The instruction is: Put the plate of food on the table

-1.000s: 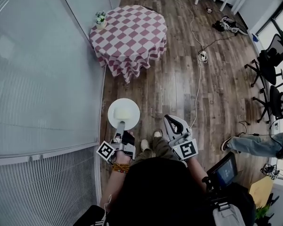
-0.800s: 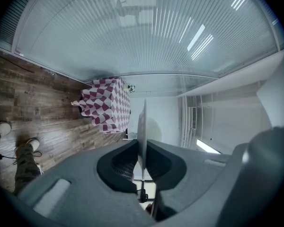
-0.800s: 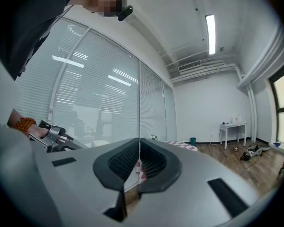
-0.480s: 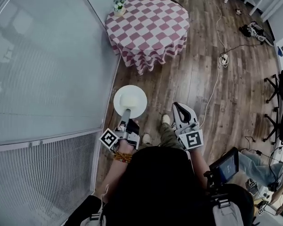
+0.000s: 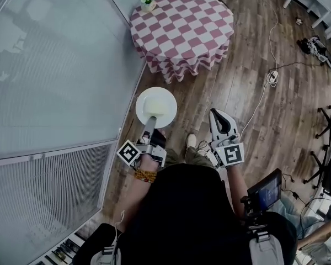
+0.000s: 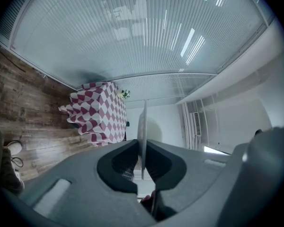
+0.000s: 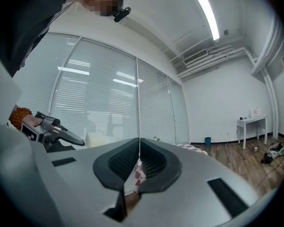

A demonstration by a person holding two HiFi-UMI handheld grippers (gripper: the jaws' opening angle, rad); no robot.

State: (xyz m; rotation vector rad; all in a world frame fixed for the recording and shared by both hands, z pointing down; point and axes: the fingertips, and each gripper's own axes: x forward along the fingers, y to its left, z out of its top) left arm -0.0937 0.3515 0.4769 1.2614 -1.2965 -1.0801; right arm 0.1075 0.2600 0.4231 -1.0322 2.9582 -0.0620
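We are standing on a wooden floor (image 5: 248, 93) beside a tall glazed wall with blinds (image 5: 55, 76). Ahead of us, a round table (image 5: 182, 26) under a red-and-white checked cloth is standing close to that wall, well apart from the grippers. The white plate (image 5: 140, 105) is hanging in the air over the floor between us and the table, not on the cloth. We are carrying it with the left gripper (image 5: 150, 120), whose jaws are clamping the near rim; in the left gripper view the plate (image 6: 142, 122) is showing edge-on, pinched between the two dark pads, with the table (image 6: 97, 115) beyond it. We are holding the right gripper (image 5: 219, 115) just beside the plate, to its right. In the right gripper view its jaws (image 7: 139, 148) are pressing together with nothing between them. A pale block of food (image 5: 159, 105) is lying on the plate. A small flower pot (image 5: 148, 3) is sitting at the table's far edge.
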